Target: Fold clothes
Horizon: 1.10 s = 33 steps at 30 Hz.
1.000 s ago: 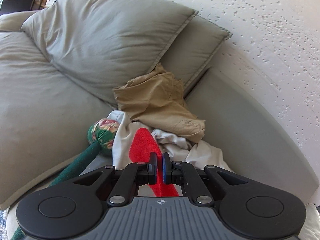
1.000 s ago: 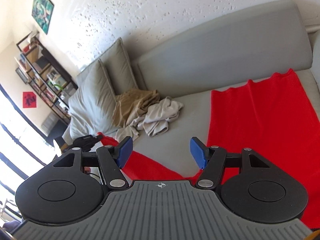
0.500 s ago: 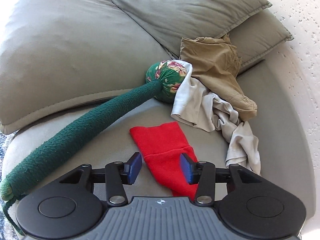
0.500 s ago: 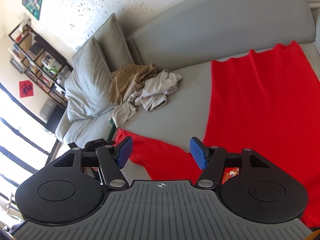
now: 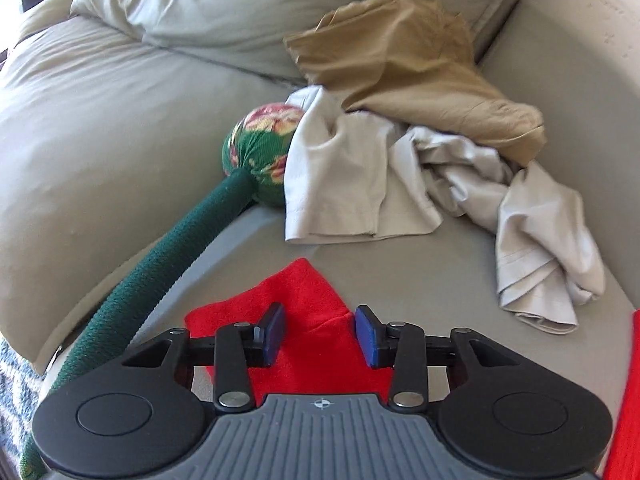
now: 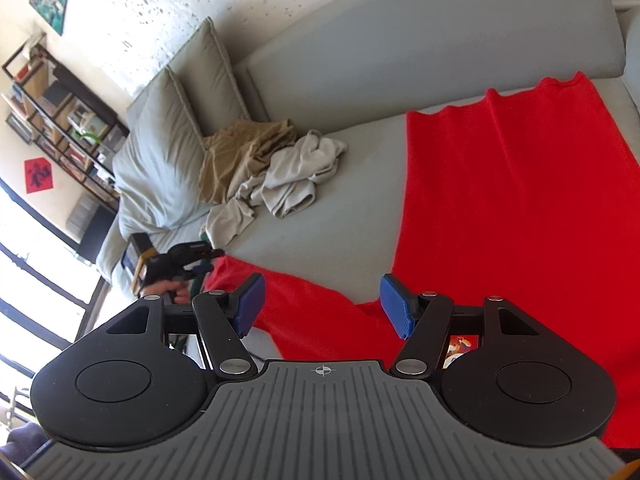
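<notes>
Left tongs [image 5: 320, 334] — astride red sleeve [image 5: 298, 292]

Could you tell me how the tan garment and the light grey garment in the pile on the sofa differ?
The tan garment leans up against the cushions; the light grey garment sprawls lower across the seat. The tan one partly overlaps the grey one. The grey one touches the green floral ball. Both are crumpled and unfolded.

Bright daylight, blown-out windows [image 6: 24, 264] at left, soft shadows, sharp focus, strong fisheye bending, dark vignetted corners
</notes>
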Available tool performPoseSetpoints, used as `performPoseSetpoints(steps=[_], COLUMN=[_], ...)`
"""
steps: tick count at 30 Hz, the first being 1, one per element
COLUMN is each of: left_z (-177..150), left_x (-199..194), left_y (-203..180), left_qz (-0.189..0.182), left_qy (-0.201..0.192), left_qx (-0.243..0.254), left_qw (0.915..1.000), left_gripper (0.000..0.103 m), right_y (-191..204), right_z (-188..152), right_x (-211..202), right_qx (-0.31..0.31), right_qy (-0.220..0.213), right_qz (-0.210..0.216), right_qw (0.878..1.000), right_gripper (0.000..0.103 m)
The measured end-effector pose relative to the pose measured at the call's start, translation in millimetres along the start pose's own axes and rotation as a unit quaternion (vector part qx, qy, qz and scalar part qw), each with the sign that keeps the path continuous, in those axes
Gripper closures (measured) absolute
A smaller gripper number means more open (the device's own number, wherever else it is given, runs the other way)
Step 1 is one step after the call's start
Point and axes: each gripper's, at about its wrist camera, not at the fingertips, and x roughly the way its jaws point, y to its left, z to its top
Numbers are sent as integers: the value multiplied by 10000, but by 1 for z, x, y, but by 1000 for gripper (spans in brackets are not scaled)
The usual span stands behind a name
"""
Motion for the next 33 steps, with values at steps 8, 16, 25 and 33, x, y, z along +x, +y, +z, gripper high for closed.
performPoseSetpoints(steps=[8,16,25,33], left_z=[7,0,-58,-191], left_x=[-1,10,-114,-209], left_y=[-37,-50,-54,-47], left_qz=[178,462,-422,-1302], left_qy=[-469,-654,-831,26], left_qx=[1016,887,1179,1326], left_qw=[9936,9928,9886,9826], left_gripper=[93,51,35,35], right_y=[-18,-23,-27,-65], right_z=[2,0,-1,-37], right_x=[3,8,-58,-194], right_qx=[160,155,188,888], right_qy=[18,157,-417,-1869], right_qz=[-130,-146,-121,472], right_qw=[9998,9996,9989,9772], right_gripper=[38,38,38,10])
